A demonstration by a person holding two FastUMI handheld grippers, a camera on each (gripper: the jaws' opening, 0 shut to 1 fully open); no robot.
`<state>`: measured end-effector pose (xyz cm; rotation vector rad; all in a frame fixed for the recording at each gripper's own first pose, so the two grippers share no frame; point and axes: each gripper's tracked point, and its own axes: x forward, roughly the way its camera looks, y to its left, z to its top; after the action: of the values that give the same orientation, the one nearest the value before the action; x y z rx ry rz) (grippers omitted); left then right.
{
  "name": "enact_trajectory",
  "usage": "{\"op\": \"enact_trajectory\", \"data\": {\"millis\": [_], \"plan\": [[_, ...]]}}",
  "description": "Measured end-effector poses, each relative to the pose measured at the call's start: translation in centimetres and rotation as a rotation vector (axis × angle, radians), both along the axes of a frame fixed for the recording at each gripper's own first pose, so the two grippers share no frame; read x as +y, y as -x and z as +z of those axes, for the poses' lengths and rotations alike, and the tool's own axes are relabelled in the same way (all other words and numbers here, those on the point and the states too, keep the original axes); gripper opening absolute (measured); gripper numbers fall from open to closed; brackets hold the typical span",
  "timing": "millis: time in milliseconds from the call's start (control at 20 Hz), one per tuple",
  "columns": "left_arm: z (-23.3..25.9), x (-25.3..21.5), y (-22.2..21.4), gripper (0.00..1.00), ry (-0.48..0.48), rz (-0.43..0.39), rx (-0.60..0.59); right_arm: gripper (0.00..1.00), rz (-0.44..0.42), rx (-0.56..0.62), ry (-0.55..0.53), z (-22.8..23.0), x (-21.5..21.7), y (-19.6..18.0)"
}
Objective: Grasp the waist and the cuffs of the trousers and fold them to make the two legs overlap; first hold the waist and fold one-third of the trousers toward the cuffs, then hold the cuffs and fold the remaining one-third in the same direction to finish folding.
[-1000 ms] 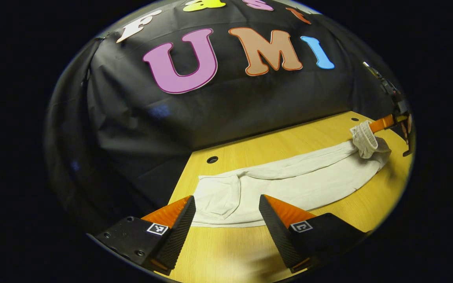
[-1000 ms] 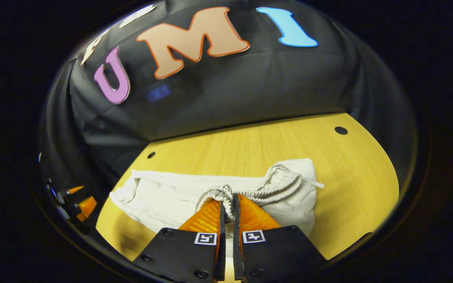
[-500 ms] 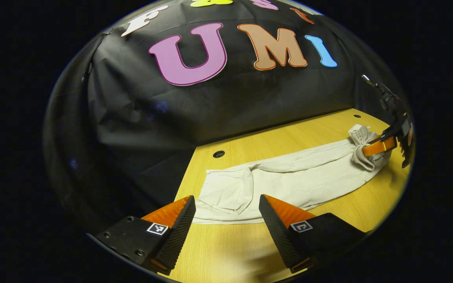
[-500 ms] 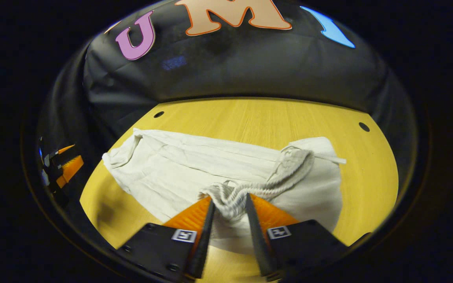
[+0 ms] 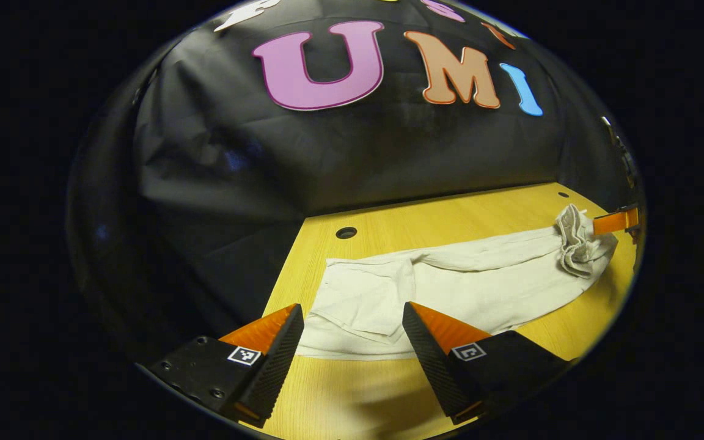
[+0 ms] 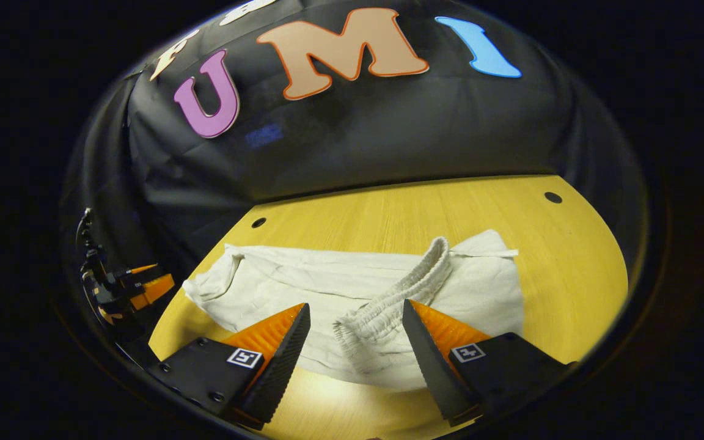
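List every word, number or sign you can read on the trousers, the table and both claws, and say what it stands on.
On the trousers: no text.
On the table: no text.
On the left claw: square tags with black-and-white block patterns, a coded sign with no readable words or numbers.
On the right claw: the same kind of tags, also not readable as text.

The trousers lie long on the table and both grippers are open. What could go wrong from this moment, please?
1. The elastic waist lies bunched and turned over between the open fingers of the right gripper; a grasp there may take a single layer, so the fold could come out crooked.
2. The cuffs lie creased before the open left gripper; folding over the creases may keep them.
3. The trousers lie near the table edge.
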<state>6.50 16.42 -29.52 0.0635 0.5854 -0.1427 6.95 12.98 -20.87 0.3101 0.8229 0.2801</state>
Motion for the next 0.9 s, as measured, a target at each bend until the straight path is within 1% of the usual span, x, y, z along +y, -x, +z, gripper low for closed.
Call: {"op": "enact_trajectory", "data": {"millis": [200, 300, 500, 700, 750, 800, 850, 900], "plan": [[-3.1, 1.4, -2.1, 0.96, 0.114, 0.026, 0.056, 0.96, -0.073, -0.005, 0.036, 0.7, -3.2, 0.8], [-5.1, 2.3, -3.0, 0.96, 0.143, 0.045, 0.093, 0.97, -0.094, 0.007, 0.061, 0.6, -4.5, 1.8], [-8.7, 3.0, -3.8, 0.97, 0.152, 0.042, 0.165, 0.96, -0.122, 0.035, 0.093, 0.0, -6.2, 3.2], [-11.1, 2.4, -3.9, 0.97, 0.156, 0.028, 0.226, 0.97, -0.150, 0.040, 0.094, 0.1, -6.7, 3.4], [-11.6, 2.3, -3.8, 0.97, 0.156, 0.028, 0.238, 0.92, -0.154, 0.039, 0.092, 0.2, -6.7, 3.4], [-11.9, 2.2, -3.7, 0.97, 0.154, 0.030, 0.251, 0.92, -0.156, 0.039, 0.091, 0.2, -6.8, 3.4], [-11.9, 2.2, -3.8, 0.97, 0.152, 0.030, 0.246, 0.96, -0.157, 0.039, 0.095, 0.2, -6.9, 3.4], [-11.9, 2.1, -4.0, 0.98, 0.155, 0.029, 0.238, 0.96, -0.157, 0.040, 0.098, 0.2, -6.9, 3.5]]}}
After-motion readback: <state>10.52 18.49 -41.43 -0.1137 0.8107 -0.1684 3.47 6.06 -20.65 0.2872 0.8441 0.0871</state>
